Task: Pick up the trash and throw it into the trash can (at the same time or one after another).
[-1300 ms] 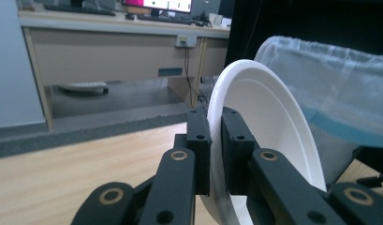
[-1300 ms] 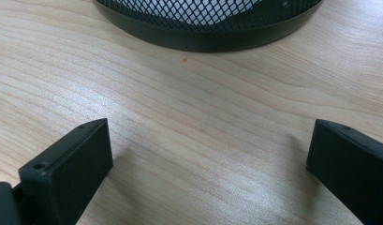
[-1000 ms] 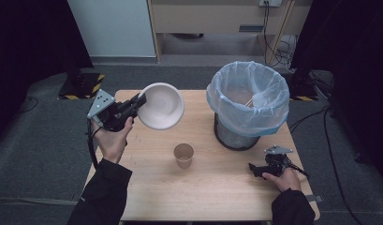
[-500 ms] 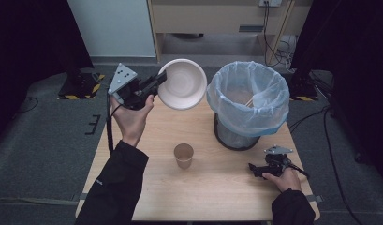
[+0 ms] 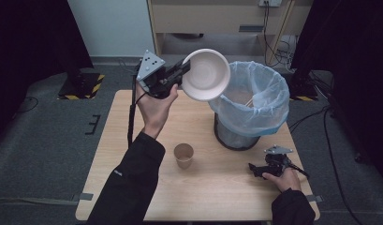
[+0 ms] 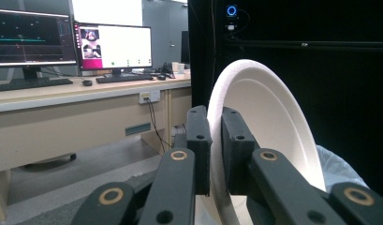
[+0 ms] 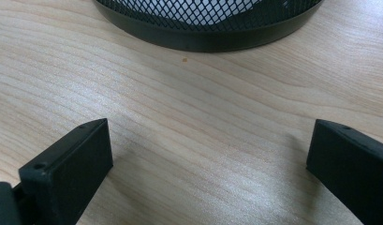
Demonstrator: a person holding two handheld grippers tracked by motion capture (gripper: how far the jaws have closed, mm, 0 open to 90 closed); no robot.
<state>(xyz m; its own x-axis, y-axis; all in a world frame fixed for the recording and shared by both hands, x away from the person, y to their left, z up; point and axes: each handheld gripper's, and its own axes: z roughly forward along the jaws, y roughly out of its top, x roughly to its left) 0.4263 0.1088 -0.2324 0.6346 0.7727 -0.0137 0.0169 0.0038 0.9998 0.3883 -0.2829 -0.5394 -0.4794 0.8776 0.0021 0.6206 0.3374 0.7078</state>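
My left gripper (image 5: 183,71) is raised above the table's far left part, shut on the rim of a white foam bowl (image 5: 206,75). The bowl stands on edge, its hollow facing the camera, right beside the bin's rim. In the left gripper view the two black jaws pinch the bowl's (image 6: 273,126) edge between them, left gripper (image 6: 216,154). A black mesh bin (image 5: 247,105) lined with a pale blue bag stands at the table's far right. My right gripper (image 5: 253,169) rests on the table at the near right, jaws wide open over bare wood (image 7: 208,168).
A brown paper cup (image 5: 184,155) stands upright near the table's middle. A thin wooden stick (image 5: 249,100) lies inside the bin. The bin's mesh base (image 7: 203,23) is just ahead of the right gripper. Desks and monitors (image 6: 112,47) stand beyond the table.
My left gripper has carried the bowl up and to the right, from over the table's left part to the bin's rim. The right gripper has stayed put.
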